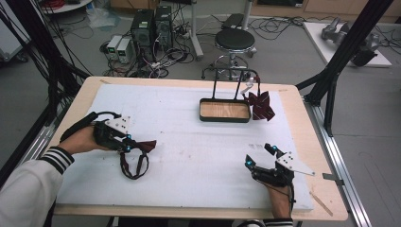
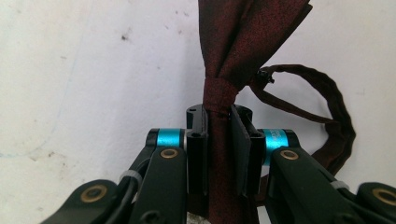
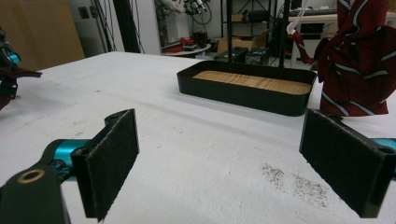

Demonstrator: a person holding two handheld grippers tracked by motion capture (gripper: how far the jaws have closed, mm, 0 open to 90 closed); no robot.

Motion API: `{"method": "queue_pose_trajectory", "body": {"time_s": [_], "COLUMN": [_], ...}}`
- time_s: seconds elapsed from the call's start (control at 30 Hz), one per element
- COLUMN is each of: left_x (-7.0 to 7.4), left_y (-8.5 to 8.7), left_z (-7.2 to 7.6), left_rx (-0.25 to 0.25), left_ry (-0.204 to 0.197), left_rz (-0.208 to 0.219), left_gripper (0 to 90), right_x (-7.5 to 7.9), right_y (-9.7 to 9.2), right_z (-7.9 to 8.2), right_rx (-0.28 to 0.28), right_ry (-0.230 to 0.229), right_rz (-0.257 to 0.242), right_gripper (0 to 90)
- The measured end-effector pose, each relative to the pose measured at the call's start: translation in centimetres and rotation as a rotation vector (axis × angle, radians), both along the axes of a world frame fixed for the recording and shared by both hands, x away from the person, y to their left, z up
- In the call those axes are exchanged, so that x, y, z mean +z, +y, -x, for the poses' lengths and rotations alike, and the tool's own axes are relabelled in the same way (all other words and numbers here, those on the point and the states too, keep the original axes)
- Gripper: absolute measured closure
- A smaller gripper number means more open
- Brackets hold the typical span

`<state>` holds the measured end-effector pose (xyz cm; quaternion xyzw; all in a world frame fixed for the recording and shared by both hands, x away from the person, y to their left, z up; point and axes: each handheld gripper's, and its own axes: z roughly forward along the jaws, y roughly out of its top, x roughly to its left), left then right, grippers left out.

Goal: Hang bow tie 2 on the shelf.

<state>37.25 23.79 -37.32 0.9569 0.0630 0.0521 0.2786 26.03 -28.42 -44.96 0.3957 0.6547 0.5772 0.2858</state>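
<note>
My left gripper [image 1: 128, 143] [image 2: 218, 116] is shut on the knot of a dark red bow tie [image 1: 147, 144] [image 2: 243, 42], held a little above the white mat at the left. The tie's neck strap [image 1: 134, 166] [image 2: 327, 107] hangs down in a loop to the mat. My right gripper [image 1: 260, 156] [image 3: 224, 154] rests near the front right of the mat, jaws wide open with nothing between them. A second red bow tie with pale stripes [image 1: 261, 106] [image 3: 359, 65] hangs at the right end of the black tray [image 1: 224, 118] [image 3: 243, 95] with a wooden floor.
A black wire stand [image 1: 235, 78] rises behind the tray. The white mat [image 1: 189, 142] covers most of the wooden table [image 1: 293, 94]. Beyond the table stand a stool [image 1: 234, 40], computer towers and cables on the floor.
</note>
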Motion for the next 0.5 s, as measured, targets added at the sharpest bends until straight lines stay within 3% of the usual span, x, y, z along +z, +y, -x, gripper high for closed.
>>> {"method": "queue_pose_trajectory", "body": {"time_s": [0.17,0.5], "left_x": [0.7,2.0], "left_y": [-0.2,-0.9], "left_z": [-0.2,-0.6], "left_rx": [0.019,0.084], "left_ry": [-0.01,-0.024], "left_rz": [0.03,0.155], "left_gripper": [77.1,77.1], "right_x": [0.0,-0.1], "right_y": [0.0,0.1], "right_z": [0.1,0.2], "right_rx": [0.002,0.004], "right_ry": [-0.002,-0.015], "right_rz": [0.006,0.009], "right_gripper": [11.1,11.1]}}
